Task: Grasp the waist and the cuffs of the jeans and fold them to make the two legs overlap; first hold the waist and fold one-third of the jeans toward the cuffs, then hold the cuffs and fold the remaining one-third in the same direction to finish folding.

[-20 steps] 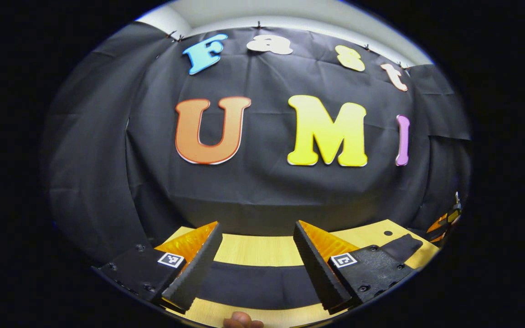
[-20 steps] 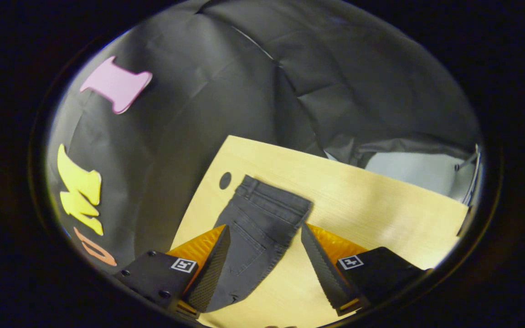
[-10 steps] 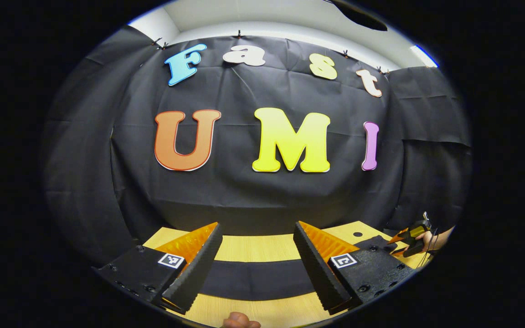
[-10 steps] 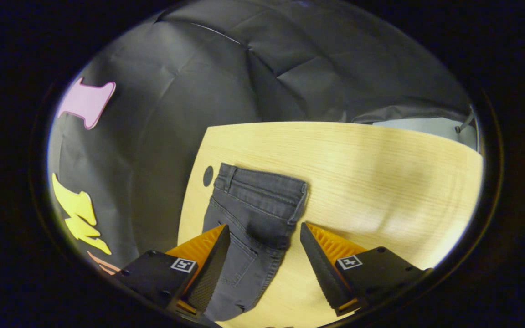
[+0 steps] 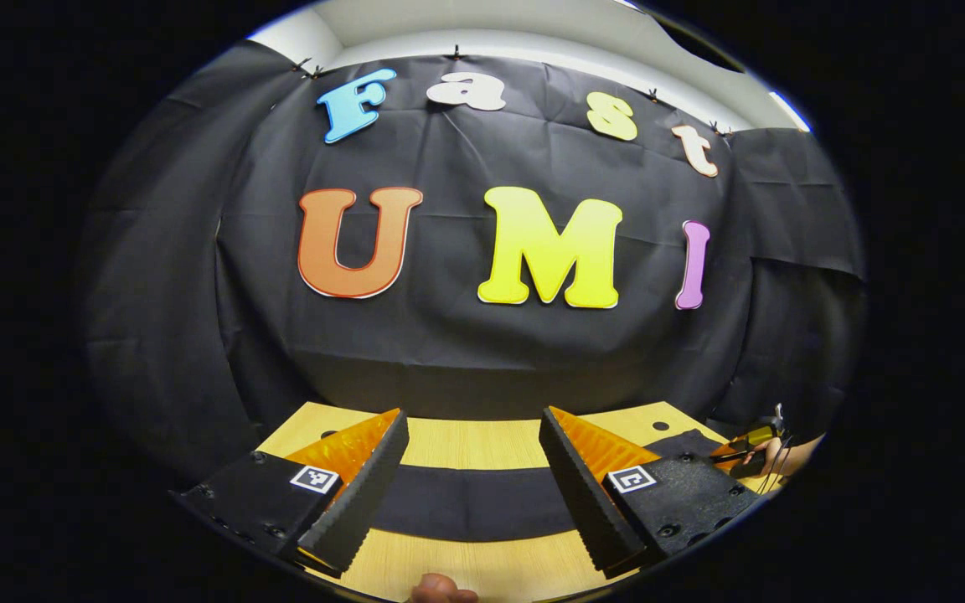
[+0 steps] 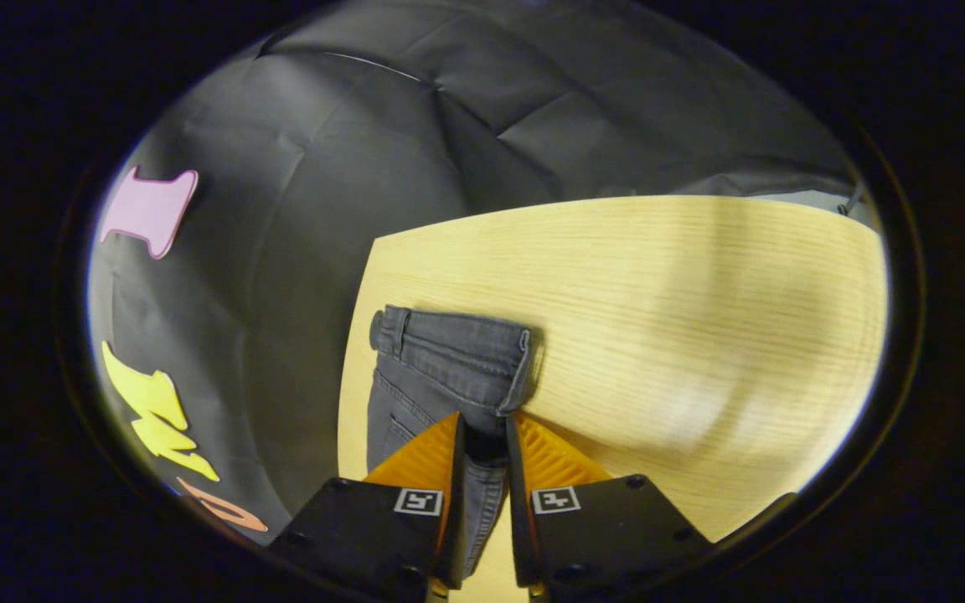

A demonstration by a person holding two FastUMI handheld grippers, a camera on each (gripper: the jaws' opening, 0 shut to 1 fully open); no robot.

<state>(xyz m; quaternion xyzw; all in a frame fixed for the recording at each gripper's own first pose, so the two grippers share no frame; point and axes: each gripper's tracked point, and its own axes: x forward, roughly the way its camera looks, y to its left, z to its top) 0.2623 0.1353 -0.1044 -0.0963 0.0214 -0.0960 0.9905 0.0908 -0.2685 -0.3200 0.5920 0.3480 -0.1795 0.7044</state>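
Between right gripper [image 6: 482, 435] fingers: jeans [image 6: 449, 368] waist.

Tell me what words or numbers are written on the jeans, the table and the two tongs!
Jeans: no words or numbers to read.
Wooden table: none.
Left tongs: no words, just square markers with black-and-white patterns, which are not letters.
Right tongs: the same kind of patterned squares, no words.
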